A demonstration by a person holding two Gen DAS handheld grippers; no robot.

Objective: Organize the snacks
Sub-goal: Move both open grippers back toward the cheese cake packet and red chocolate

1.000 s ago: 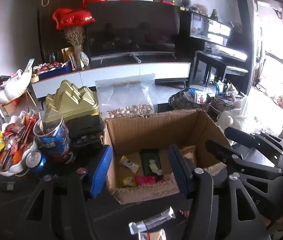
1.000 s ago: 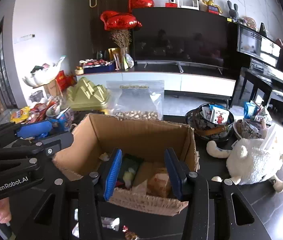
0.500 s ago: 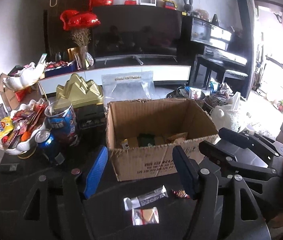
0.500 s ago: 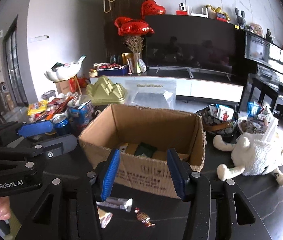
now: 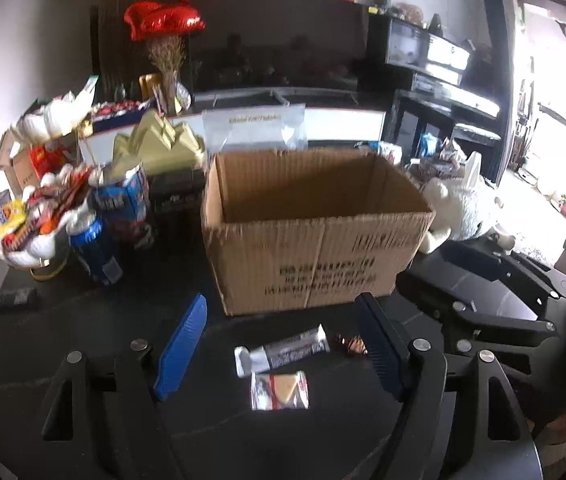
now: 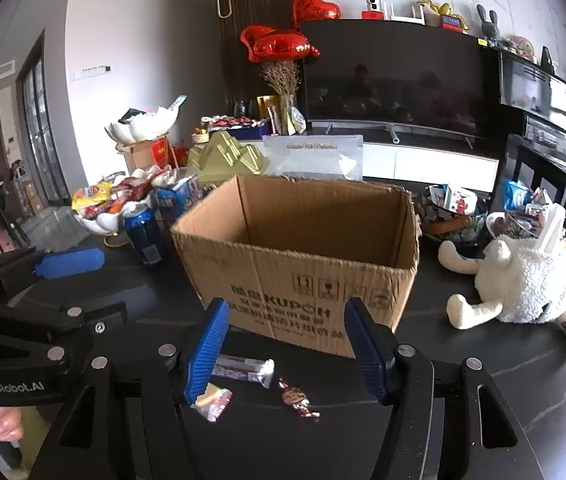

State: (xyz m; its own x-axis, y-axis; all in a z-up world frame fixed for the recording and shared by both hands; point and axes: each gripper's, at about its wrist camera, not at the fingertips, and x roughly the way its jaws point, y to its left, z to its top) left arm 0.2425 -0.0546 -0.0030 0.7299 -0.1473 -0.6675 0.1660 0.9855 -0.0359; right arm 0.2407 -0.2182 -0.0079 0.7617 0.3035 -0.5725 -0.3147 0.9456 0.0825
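Note:
An open cardboard box (image 5: 315, 240) (image 6: 303, 264) stands on the black table; its inside is hidden from this low angle. In front of it lie three loose snacks: a silver bar (image 5: 283, 350) (image 6: 243, 368), a clear square packet (image 5: 279, 391) (image 6: 213, 400) and a red-brown candy (image 5: 349, 344) (image 6: 297, 396). My left gripper (image 5: 281, 308) hovers over them, jaws opening, nothing between the pads. My right gripper (image 6: 287, 306) hangs beside it to the right, jaws also opening and holding nothing. The left gripper's blue pad (image 6: 69, 262) shows in the right wrist view.
Left of the box are a white bowl of snacks (image 5: 35, 232), a blue can (image 5: 97, 252), a blue carton (image 5: 123, 200) and a gold mountain-shaped tin (image 5: 159, 148). A zip bag (image 5: 255, 128) stands behind. To the right lie a white plush toy (image 6: 523, 280) and snack bowls (image 6: 455, 212).
Both grippers drew back from over the box and sank toward the table. Their jaws widened. The snacks inside the box dropped from sight and the loose snacks came between the fingers.

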